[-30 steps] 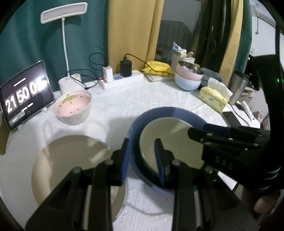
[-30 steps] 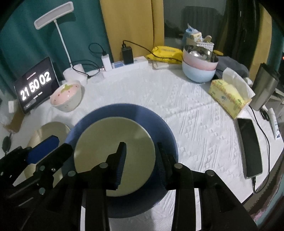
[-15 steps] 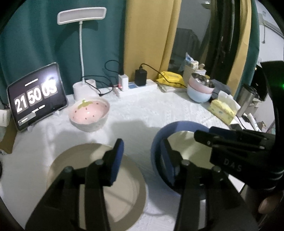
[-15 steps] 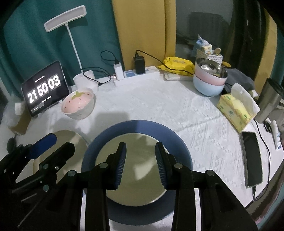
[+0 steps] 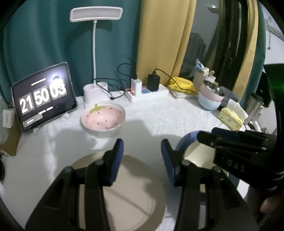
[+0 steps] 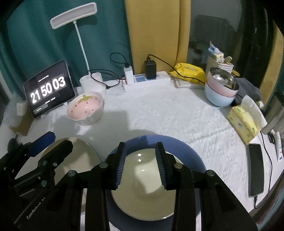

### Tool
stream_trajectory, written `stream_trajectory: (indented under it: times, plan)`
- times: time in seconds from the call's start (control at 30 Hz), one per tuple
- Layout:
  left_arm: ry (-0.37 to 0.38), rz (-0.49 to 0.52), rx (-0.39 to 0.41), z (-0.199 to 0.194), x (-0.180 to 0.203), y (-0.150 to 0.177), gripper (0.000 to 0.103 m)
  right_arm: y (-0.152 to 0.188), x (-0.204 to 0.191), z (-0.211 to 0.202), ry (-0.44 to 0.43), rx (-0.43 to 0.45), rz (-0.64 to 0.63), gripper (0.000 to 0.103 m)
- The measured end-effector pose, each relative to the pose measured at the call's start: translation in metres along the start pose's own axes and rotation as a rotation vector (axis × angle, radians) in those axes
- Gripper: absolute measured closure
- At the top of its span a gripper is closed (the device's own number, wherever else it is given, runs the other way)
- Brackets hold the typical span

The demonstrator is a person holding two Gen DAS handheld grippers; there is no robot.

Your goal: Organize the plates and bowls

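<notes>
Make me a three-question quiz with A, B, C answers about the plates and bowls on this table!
1. Where is the small cream plate?
A. on the blue plate
B. in the strawberry bowl
C. on the phone

2. How many bowls are in the stack of bowls at the back right?
A. one
B. five
C. three

3. What is between the left gripper's jaws?
A. a spoon
B. nothing
C. a cup

Answers: 1 A, blue rim shows around it. 2 C, blue, pink and metal bowls nest. 3 B, its jaws stand apart over the big cream plate.

Clock tablet (image 6: 49,88), desk lamp (image 6: 74,16), power strip (image 6: 147,81), tissue box (image 6: 244,122), perhaps phone (image 6: 256,170)
</notes>
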State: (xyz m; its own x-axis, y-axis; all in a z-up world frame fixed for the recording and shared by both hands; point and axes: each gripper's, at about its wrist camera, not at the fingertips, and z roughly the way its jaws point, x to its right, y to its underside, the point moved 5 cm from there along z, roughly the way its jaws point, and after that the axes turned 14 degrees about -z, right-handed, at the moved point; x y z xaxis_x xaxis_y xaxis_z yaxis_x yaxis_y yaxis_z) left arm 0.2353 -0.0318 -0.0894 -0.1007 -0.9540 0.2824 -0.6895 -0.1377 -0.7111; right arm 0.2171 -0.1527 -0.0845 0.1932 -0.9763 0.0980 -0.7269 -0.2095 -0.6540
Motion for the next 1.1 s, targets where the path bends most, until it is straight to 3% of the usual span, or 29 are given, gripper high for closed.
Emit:
stream_trajectory:
  times: [1.1]
  plan:
    - [-0.054,-0.079,0.032,0.027,-0.089,-0.059,0.058,-0.068,-0.060,0.046,-0.026,0.012,-0.081,0.067]
